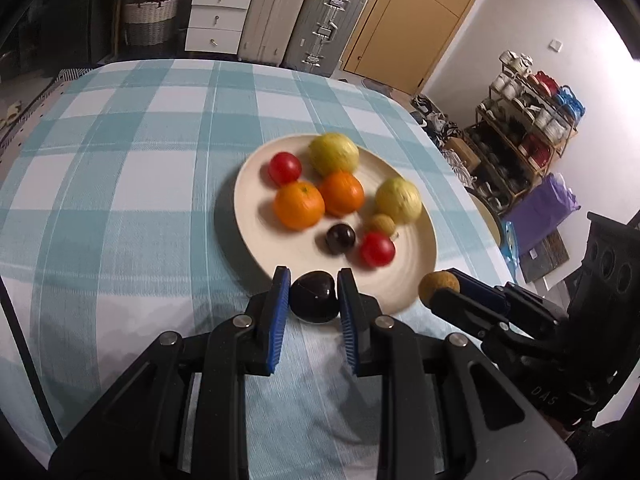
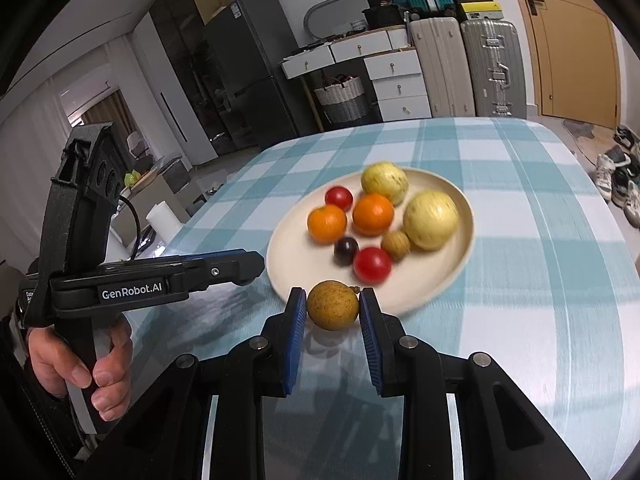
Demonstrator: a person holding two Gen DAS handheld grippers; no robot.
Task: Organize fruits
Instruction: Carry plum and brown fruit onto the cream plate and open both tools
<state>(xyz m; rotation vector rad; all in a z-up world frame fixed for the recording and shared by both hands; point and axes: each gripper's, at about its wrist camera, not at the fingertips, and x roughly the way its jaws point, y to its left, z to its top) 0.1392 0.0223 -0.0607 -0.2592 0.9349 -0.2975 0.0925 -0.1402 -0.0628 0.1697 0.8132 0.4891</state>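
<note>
Room: I see suitcases, white drawers and a wooden door behind the table.
Surface: a blue-and-white checked tablecloth covers the table.
Plate: my cream plate holds two oranges, two red tomatoes, two yellow-green fruits, a small brown fruit and a dark plum.
Left claw: my left gripper is clamped on a dark plum at the plate's near edge.
Right claw: my right gripper pinches a brown round fruit just beside the near rim.
Hand: a hand grips the left tool's handle.
</note>
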